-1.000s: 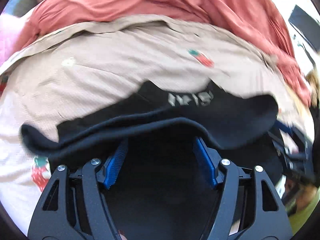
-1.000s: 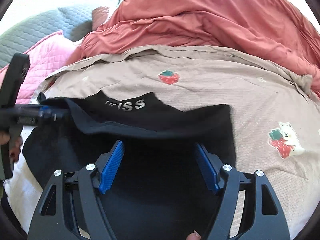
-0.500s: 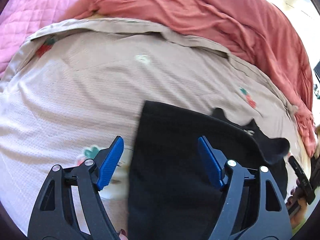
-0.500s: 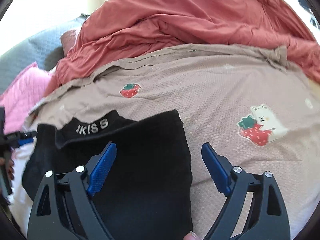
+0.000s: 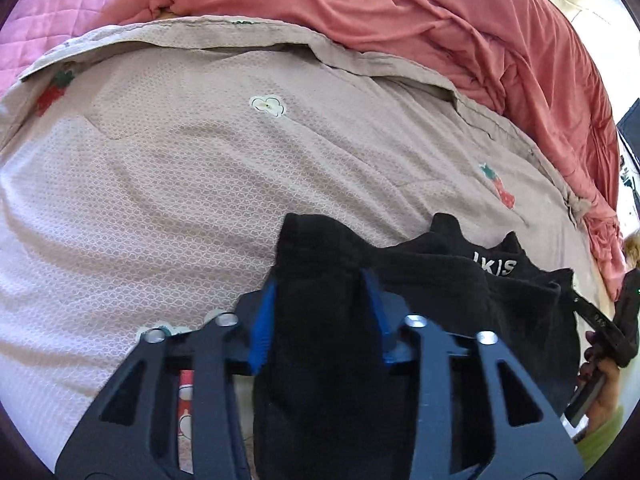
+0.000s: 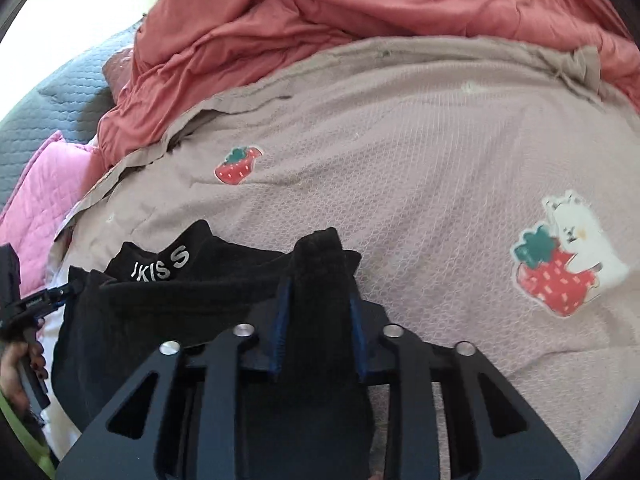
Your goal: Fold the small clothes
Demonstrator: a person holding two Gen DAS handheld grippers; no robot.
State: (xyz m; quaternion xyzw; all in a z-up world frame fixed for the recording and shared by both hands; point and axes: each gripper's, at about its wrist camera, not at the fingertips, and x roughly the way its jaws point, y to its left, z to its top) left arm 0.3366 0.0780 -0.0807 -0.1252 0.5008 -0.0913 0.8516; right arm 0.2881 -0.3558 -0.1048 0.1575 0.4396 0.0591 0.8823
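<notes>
Hard to tell what the black garment (image 5: 436, 276) actually is tbh, it's bunched up and the lower part is cut off behind both tools. White lettering on its band (image 6: 160, 266) is only partly readable, something like "KIS S". In the left cam the right gripper (image 5: 600, 328) is squeezed into the far right edge w/ a bit of the person's hand (image 5: 600, 384), so not much detail there. Same deal in the right cam, the left gripper (image 6: 36, 304) is just a sliver at the left edge.

Surface is a bed w/ a beige bedspread (image 5: 192, 184) that has strawberry patches (image 6: 237, 165) and a little white bear (image 6: 572, 236) on it. A rumpled red blanket (image 5: 420, 12) is piled along the far side, pink quilt (image 6: 36, 192) off to the left, grey one (image 6: 52, 92) behind that.

Garment lies on the bedspread near the front edge, stretched between the 2 tools. Left gripper (image 5: 320, 292) has its blue pads (image 5: 262, 324) closed in on a thick fold of the black fabric. Right gripper (image 6: 318, 296) is doing the same, pads (image 6: 280, 320) pinching a bunched-up corner. Both point forward and down toward the bed, side by side.
</notes>
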